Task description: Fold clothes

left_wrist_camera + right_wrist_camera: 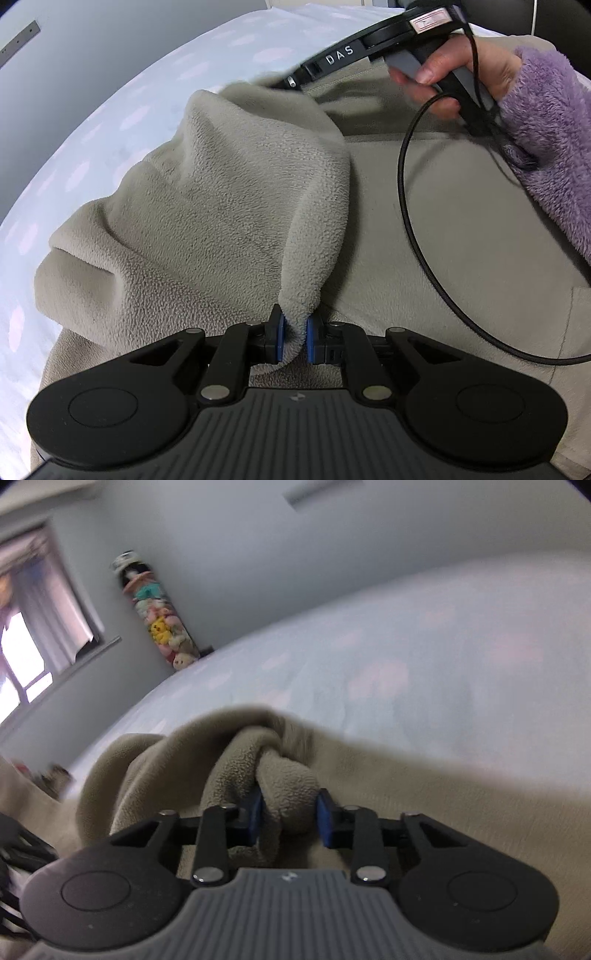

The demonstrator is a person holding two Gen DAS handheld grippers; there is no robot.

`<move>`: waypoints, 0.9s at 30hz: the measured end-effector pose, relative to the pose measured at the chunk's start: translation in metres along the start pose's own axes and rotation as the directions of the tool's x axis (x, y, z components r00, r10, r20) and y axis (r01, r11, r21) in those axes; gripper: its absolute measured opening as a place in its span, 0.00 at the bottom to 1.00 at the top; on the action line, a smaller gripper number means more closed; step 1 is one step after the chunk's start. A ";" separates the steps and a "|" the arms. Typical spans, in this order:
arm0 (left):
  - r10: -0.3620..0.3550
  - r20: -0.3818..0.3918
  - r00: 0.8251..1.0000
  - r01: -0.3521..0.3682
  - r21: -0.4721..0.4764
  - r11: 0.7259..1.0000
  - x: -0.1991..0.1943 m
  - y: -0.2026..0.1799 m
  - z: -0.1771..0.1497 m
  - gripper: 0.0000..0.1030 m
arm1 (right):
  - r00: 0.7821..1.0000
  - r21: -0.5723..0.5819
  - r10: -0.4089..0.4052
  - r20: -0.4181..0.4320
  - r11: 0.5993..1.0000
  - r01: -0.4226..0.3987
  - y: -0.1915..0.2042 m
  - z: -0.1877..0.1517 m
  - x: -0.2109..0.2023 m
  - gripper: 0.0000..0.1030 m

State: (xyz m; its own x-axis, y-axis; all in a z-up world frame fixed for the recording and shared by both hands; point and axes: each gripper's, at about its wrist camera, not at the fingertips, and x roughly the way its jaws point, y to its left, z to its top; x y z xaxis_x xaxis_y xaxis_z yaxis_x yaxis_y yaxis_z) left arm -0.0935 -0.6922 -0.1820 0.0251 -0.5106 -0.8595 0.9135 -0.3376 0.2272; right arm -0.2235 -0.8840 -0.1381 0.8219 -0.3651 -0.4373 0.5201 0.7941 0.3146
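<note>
A grey-beige fleece garment (229,192) lies on a pale bed (110,110). My left gripper (294,338) is shut on a raised fold of the fleece, fleecy inner side up, held over the garment's smooth flat part (461,229). The right gripper's black body (354,51) shows at the top of the left wrist view, held by a hand in a purple sleeve; its tips are hidden behind the fleece. In the right wrist view, my right gripper (290,818) is shut on a thick bunch of the same fleece (284,775), lifted above the bed (406,664).
A black cable (410,229) loops from the right gripper over the garment. A tall clear tube of soft toys (159,616) stands against the grey wall beside a curtained window (40,627). The bed sheet stretches away beyond the garment.
</note>
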 end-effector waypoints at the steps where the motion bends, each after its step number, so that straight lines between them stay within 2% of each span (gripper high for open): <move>1: 0.000 0.000 1.000 0.000 0.000 1.000 -0.001 -0.001 -0.001 0.09 | 0.998 -0.110 -0.029 0.053 0.993 0.035 0.014 0.001 -0.005 0.29; 2: 0.000 0.000 1.000 0.000 -0.001 1.000 -0.002 -0.001 -0.002 0.09 | 0.993 -0.221 -0.055 0.107 0.972 0.078 0.027 0.000 -0.009 0.29; 4: -0.003 0.000 1.000 0.003 -0.001 1.000 -0.003 -0.002 -0.004 0.09 | 0.977 -0.445 -0.124 0.173 0.875 0.190 0.052 -0.011 -0.006 0.29; 6: -0.006 0.001 1.000 0.006 -0.005 1.000 -0.005 -0.002 -0.005 0.09 | 0.969 -0.547 -0.195 0.153 0.799 0.248 0.061 -0.021 0.007 0.29; 8: -0.012 0.004 1.000 0.012 -0.021 1.000 -0.006 -0.001 -0.005 0.10 | 0.968 -0.530 -0.225 0.112 0.810 0.250 0.056 -0.022 0.017 0.29; 13: -0.023 0.015 1.000 0.025 -0.093 0.995 -0.011 0.005 -0.006 0.14 | 0.972 -0.421 -0.235 0.026 0.879 0.224 0.039 -0.017 0.023 0.32; 15: -0.021 0.022 1.000 0.024 -0.112 0.993 -0.017 0.007 -0.007 0.15 | 0.970 -0.361 -0.241 0.008 0.904 0.228 0.034 -0.011 0.019 0.39; 17: -0.019 0.044 0.999 0.026 -0.160 0.987 -0.028 0.009 -0.011 0.18 | 0.969 -0.301 -0.247 -0.011 0.925 0.232 0.029 -0.005 0.016 0.55; 19: -0.013 0.076 0.997 0.029 -0.211 0.977 -0.036 0.026 0.001 0.29 | 0.968 -0.246 -0.250 -0.017 0.939 0.239 0.023 0.002 0.009 0.58; 21: 0.005 0.119 0.993 0.026 -0.258 0.966 -0.052 0.032 -0.005 0.39 | 0.963 -0.214 -0.269 0.003 0.940 0.264 0.022 0.009 -0.002 0.59; 25: 0.078 0.199 0.977 0.002 -0.375 0.927 -0.073 0.054 -0.003 0.40 | 0.942 -0.181 -0.328 0.072 0.924 0.336 0.024 0.019 -0.027 0.59; 27: 0.144 0.194 0.970 -0.040 -0.461 0.887 -0.064 0.075 0.009 0.40 | 0.944 -0.143 -0.313 0.108 0.934 0.326 0.024 0.024 -0.037 0.58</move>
State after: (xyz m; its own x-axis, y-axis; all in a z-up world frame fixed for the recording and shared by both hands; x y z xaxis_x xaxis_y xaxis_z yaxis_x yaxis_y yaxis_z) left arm -0.0306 -0.6916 -0.1056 0.0776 -0.6973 -0.7126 0.9960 0.0854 0.0248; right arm -0.2357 -0.8636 -0.0939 0.6378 -0.6456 -0.4201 0.7209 0.6924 0.0304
